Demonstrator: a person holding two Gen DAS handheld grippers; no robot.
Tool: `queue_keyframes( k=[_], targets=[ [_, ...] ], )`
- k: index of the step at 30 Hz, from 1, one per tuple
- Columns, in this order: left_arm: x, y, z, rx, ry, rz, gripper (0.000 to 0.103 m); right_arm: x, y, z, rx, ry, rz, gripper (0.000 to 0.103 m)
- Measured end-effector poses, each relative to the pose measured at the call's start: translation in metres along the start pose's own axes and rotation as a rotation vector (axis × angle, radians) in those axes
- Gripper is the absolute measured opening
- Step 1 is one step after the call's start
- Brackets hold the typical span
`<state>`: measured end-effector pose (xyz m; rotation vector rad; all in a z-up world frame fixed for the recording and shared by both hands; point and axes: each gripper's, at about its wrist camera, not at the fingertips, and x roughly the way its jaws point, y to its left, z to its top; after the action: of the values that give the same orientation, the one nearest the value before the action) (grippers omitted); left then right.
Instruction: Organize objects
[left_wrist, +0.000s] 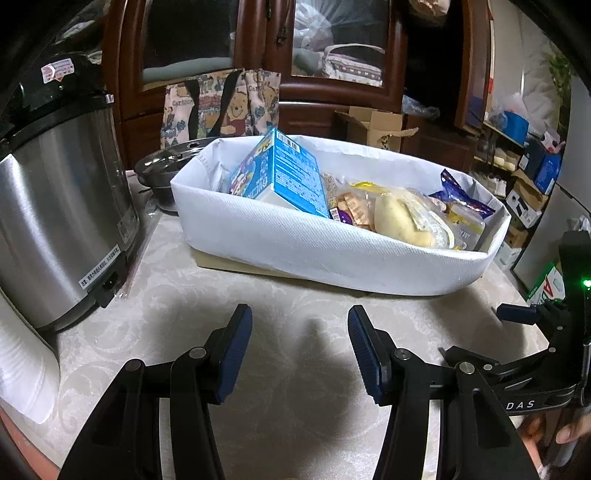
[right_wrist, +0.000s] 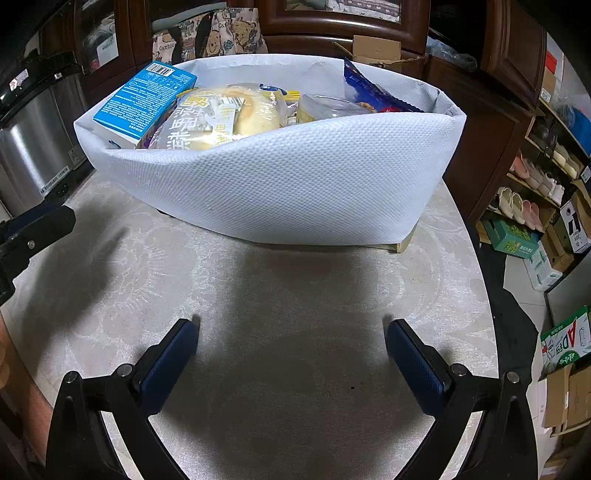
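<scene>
**Both grippers idle before the filled basket**

The left gripper (left_wrist: 300, 343) and right gripper (right_wrist: 291, 354) hover over bare tabletop (right_wrist: 295, 288), fingers spread, pinching nothing. Ahead of both fingertips sits the white fabric basket (right_wrist: 295, 177) holding a blue box (left_wrist: 291, 173) and bagged bread (right_wrist: 221, 118). Organizing looks nearly finished; any next move needs another loose item. The steel cooker (left_wrist: 62, 221) crowds left of the left fingers.

Dim indoor light from above; soft tool (right_wrist: 291, 328) shadows on the table (right_wrist: 295, 280) under each tool. Strong fisheye bend, black corners. Sharp, no blur.
</scene>
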<state>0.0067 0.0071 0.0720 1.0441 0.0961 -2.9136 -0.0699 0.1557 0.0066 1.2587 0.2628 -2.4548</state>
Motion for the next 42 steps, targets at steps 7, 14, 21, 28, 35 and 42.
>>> queue_keyframes(
  k=[7, 14, 21, 28, 35, 42],
  targets=[
    [-0.010, 0.005, 0.004, -0.019, -0.038, -0.003, 0.054, -0.020, -0.016, -0.001, 0.065, -0.011, 0.095, 0.073],
    [-0.019, 0.003, 0.005, -0.030, -0.102, 0.073, 0.053, -0.094, -0.042, 0.004, 0.278, -0.386, 0.115, 0.081],
    [-0.042, 0.007, 0.006, -0.040, -0.240, 0.027, 0.054, -0.093, -0.034, 0.046, 0.264, -0.334, 0.133, 0.095],
    [-0.026, 0.001, 0.005, -0.029, -0.178, 0.045, 0.054, -0.058, 0.023, 0.025, 0.003, -0.230, -0.061, 0.094],
    [-0.032, -0.015, -0.001, 0.066, -0.239, 0.151, 0.054, -0.073, 0.022, 0.013, 0.065, -0.309, -0.035, 0.093],
    [-0.028, -0.008, 0.001, 0.007, -0.192, 0.073, 0.054, -0.072, -0.004, 0.014, 0.252, -0.291, 0.087, 0.093]
  ],
)
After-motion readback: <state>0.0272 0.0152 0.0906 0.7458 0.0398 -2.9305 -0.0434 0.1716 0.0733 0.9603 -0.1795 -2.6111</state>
